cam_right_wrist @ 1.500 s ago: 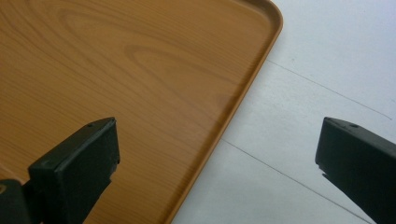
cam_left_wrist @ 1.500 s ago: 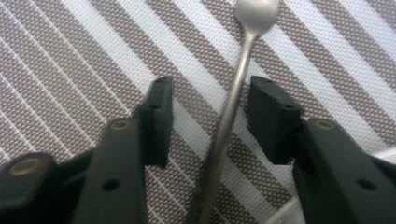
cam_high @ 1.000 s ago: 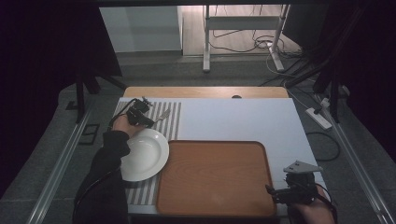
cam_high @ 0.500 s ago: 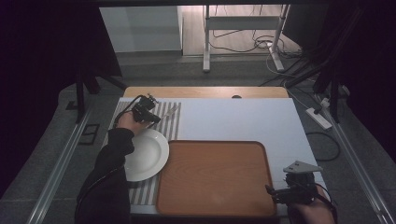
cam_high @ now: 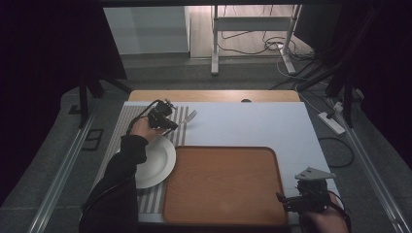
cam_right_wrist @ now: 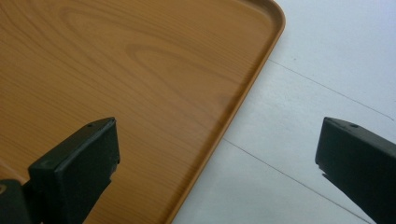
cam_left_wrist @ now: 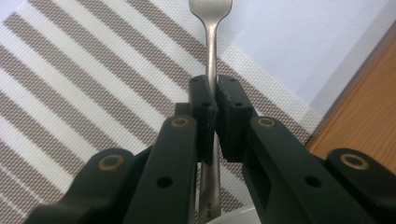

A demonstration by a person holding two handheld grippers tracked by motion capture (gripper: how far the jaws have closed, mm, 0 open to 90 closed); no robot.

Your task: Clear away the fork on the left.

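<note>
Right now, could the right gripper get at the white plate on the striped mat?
Probably not easily. The right gripper sits open at the tray's near right corner, and the whole wooden tray lies between it and the plate. The left gripper, holding the fork, is far nearer.

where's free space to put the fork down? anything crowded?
The wooden tray is bare throughout. The white table surface between the tray's far rim and the table's far edge is bare too. The crowded part is the striped placemat, with the plate and the left gripper clamped on the fork. The right gripper sits open at the tray's near right corner.
</note>
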